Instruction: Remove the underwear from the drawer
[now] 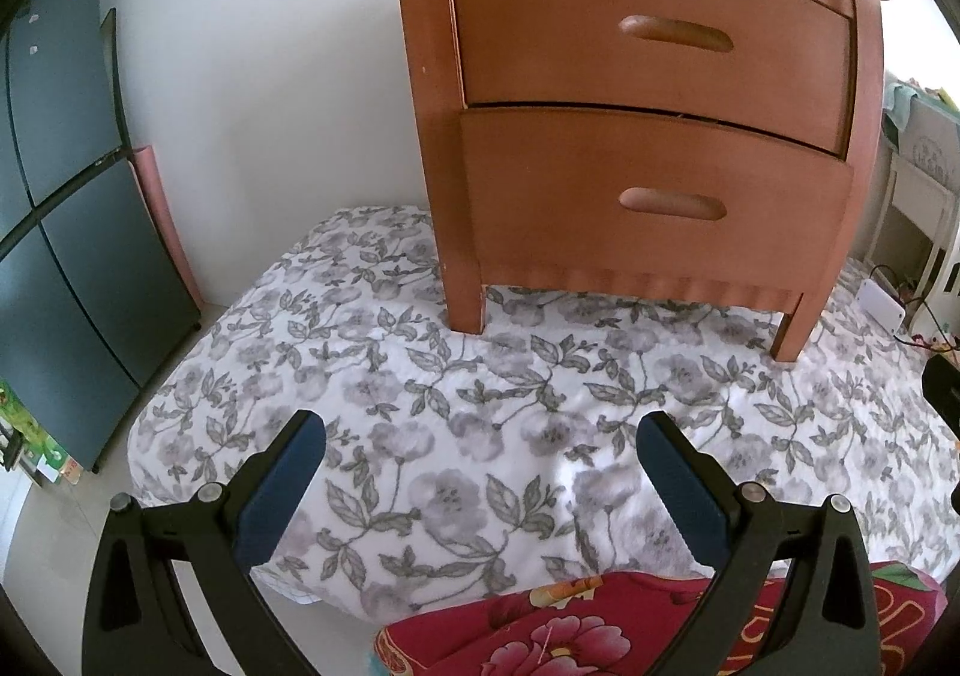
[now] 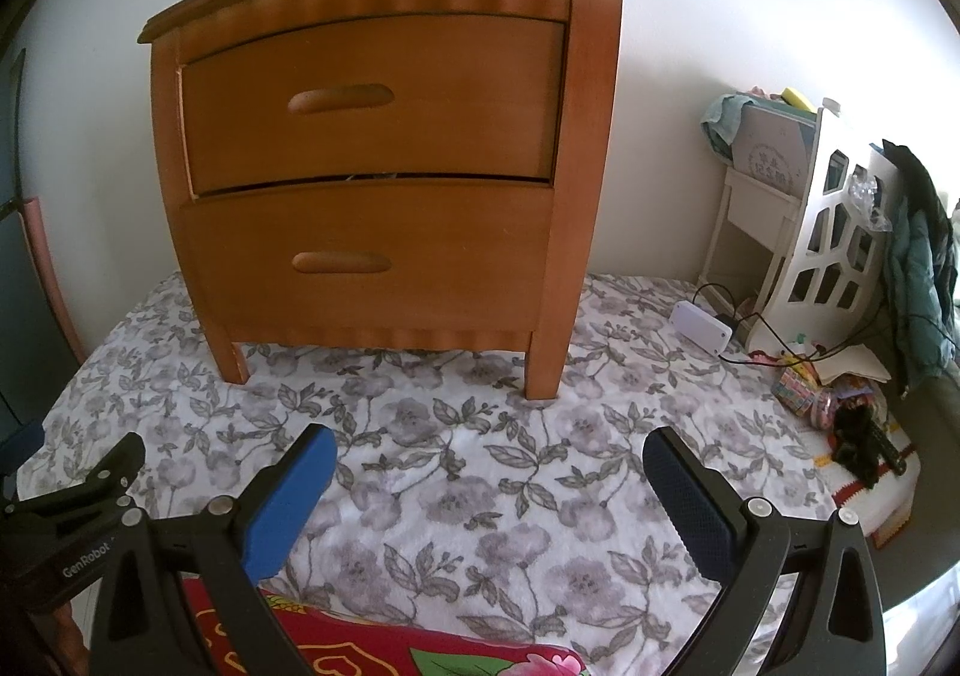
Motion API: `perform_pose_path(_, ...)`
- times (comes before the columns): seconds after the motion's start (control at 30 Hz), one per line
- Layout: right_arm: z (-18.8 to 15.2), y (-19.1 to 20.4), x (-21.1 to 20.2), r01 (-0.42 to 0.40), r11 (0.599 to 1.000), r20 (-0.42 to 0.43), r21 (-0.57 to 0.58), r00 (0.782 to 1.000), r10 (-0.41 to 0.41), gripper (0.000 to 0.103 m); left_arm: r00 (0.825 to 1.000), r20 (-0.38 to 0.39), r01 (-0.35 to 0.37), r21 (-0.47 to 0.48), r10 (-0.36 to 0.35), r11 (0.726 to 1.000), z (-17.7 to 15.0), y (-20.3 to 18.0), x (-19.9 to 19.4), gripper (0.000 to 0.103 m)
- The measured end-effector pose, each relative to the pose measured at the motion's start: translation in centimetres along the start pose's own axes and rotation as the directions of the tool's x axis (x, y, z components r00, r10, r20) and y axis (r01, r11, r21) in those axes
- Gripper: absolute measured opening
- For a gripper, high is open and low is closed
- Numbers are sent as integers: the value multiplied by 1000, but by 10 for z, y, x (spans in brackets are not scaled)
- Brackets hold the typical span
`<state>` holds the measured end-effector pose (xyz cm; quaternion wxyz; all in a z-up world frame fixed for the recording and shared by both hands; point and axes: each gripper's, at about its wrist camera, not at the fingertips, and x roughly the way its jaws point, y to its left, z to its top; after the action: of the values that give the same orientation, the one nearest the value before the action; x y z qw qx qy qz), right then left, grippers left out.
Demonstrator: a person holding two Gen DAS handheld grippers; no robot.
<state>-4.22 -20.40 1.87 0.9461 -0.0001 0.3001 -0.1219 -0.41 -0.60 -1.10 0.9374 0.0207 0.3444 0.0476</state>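
Note:
A brown wooden nightstand (image 1: 636, 93) (image 2: 384, 147) with two drawers stands on a floral bedspread (image 1: 480, 412) (image 2: 480, 472). The top drawer (image 1: 654, 33) (image 2: 372, 105) and the bottom drawer (image 1: 654, 196) (image 2: 366, 256) both sit pushed in, each with an oval recessed handle (image 1: 675, 35) (image 2: 340, 98). No underwear shows. My left gripper (image 1: 480, 436) is open over the bedspread, well short of the nightstand. My right gripper (image 2: 489, 448) is open too, with nothing between its blue pads. The left gripper's black body (image 2: 78, 484) shows at the lower left of the right wrist view.
A red floral quilt (image 1: 600, 628) (image 2: 372, 652) lies at the near edge. A dark grey cabinet (image 1: 66, 196) stands on the left. To the right are a white shelf (image 2: 816, 232), a white box with cables (image 2: 705, 325), hanging clothes (image 2: 918, 256) and small clutter (image 2: 840, 400).

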Motion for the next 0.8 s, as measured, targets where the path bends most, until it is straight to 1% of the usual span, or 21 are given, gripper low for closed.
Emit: perform_pose_path(0.8,1,0,-1,-1,1000,-1,4,1000,1,103,1000,-1,-2,2,2,1000,0,-3,0,103)
